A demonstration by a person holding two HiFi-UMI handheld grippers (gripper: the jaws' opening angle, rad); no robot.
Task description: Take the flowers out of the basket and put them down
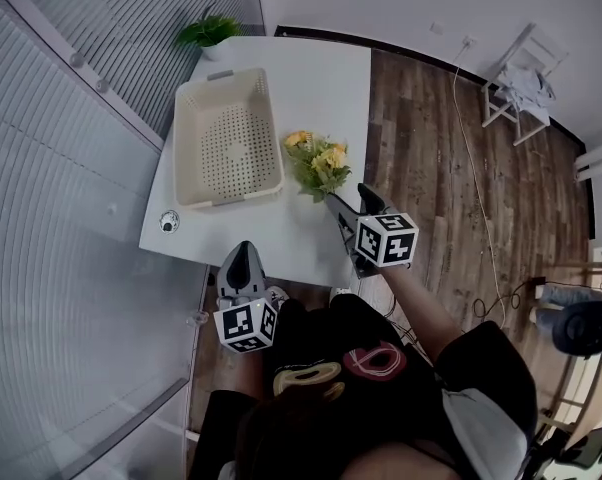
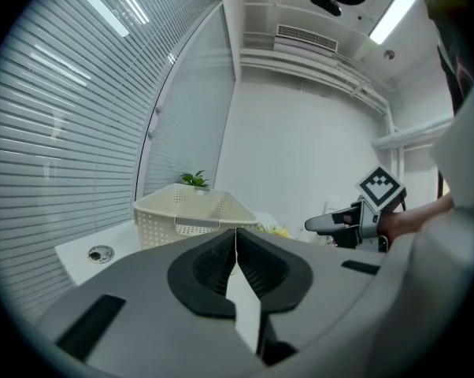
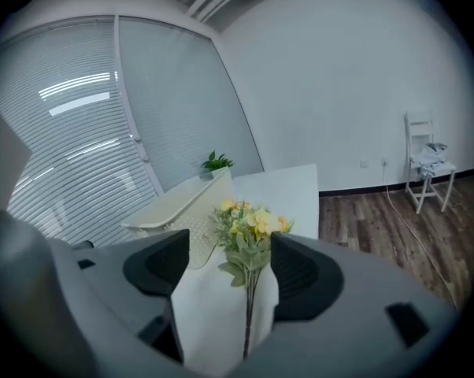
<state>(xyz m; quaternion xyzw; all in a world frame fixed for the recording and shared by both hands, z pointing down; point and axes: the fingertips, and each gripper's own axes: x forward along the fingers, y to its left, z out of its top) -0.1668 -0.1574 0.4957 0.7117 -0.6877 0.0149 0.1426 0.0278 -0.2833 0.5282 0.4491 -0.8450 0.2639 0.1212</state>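
The bunch of yellow artificial flowers with green leaves (image 1: pixel 319 163) lies flat on the white worktop (image 1: pixel 321 78), between the cream perforated plastic basket (image 1: pixel 186 148) and the worktop's right edge. The blooms are just beside the basket's right wall and the stems point toward the near edge. The basket shows only its bare perforated floor, so the flowers look to be out and set down.

Your right hand-held gripper (image 3: pixel 225 262) has its jaws spread wide. The stems line up with the gap, but neither pad presses on them, so it holds nothing; that fits a release.

Your left hand-held gripper (image 2: pixel 235 262) has its jaws closed together with nothing between them. It hangs off the near edge, probably because this one-handed job gives it no part.
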